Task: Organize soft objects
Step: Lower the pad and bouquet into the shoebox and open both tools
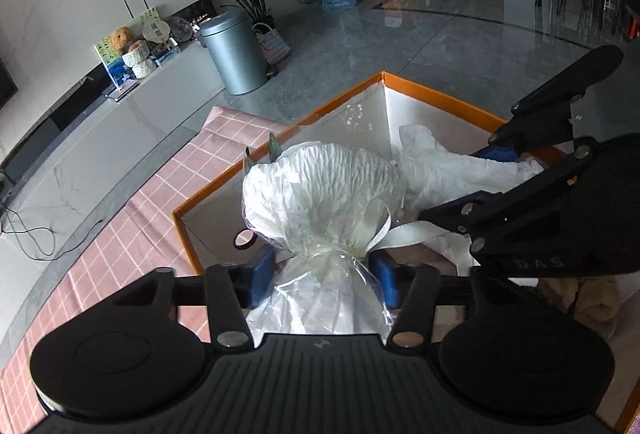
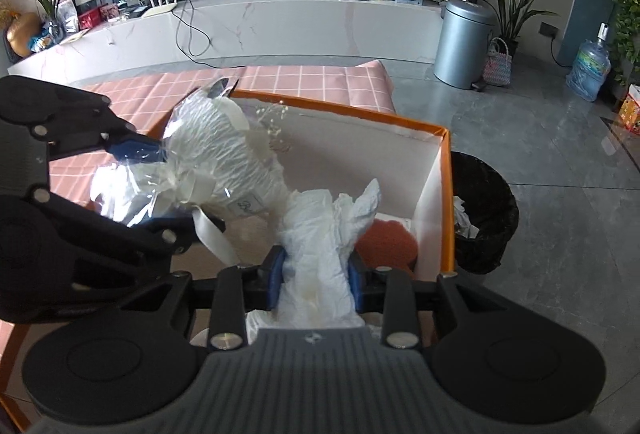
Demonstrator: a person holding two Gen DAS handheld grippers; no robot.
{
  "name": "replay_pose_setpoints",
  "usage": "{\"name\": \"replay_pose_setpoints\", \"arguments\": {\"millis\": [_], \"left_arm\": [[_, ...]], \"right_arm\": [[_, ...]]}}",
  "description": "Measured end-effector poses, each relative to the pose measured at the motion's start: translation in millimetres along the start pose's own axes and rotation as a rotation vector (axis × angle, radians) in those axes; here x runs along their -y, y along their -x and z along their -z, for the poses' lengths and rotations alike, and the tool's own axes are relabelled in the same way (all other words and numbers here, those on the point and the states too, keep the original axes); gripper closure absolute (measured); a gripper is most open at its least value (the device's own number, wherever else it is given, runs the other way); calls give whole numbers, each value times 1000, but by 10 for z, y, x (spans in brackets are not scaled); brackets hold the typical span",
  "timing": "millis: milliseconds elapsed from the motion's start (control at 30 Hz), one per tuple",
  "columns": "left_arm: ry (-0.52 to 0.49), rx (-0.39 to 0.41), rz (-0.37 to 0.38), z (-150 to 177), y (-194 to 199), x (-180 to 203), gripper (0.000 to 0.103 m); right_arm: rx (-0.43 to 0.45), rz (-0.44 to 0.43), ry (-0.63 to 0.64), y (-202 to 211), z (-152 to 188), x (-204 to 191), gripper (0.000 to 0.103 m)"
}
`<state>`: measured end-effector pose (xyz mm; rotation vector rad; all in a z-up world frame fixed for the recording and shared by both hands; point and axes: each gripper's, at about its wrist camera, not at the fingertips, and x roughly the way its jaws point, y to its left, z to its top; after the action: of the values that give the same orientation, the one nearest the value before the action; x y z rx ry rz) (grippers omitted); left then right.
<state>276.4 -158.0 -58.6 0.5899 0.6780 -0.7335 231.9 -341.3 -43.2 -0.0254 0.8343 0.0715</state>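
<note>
The left gripper (image 1: 324, 276) has its blue pads pinched on the ribbon-tied neck of a cellophane-wrapped white bundle (image 1: 320, 186), which hangs over the near-left corner of the orange-rimmed box (image 1: 436, 96), its long axis running from the pads out toward the box's far corner, bulbous end leading. The right gripper (image 2: 316, 274) is clamped on a crumpled white cloth (image 2: 324, 230) that stretches forward from its pads into the box, beside a rust-coloured soft thing (image 2: 388, 238) lying against the right wall.

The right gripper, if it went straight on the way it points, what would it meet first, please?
Likely the white inner wall of the orange box, though the right gripper pushes its white cloth ahead; depth is unclear.
</note>
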Motion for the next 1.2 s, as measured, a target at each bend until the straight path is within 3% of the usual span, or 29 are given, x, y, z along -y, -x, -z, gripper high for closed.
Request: {"name": "replay_pose_setpoints", "arguments": {"millis": [100, 300, 433, 667, 1067, 1167, 1200], "left_arm": [[30, 27, 8, 24, 51, -47, 14], [103, 71, 39, 49, 247, -164, 13], [153, 100, 12, 65, 409, -260, 13], [245, 137, -16, 159, 618, -360, 13], [340, 152, 11, 279, 715, -390, 13], [351, 159, 13, 306, 763, -381, 13], [355, 162, 13, 341, 789, -376, 13]], "right_arm": [[0, 17, -4, 28, 2, 17, 70], [26, 36, -30, 141, -1, 53, 68], [30, 25, -20, 220, 20, 2, 66], [-38, -23, -19, 120, 125, -177, 64], [-160, -3, -11, -114, 226, -279, 69], [-151, 21, 18, -85, 229, -323, 60], [-143, 35, 26, -53, 228, -341, 51]]}}
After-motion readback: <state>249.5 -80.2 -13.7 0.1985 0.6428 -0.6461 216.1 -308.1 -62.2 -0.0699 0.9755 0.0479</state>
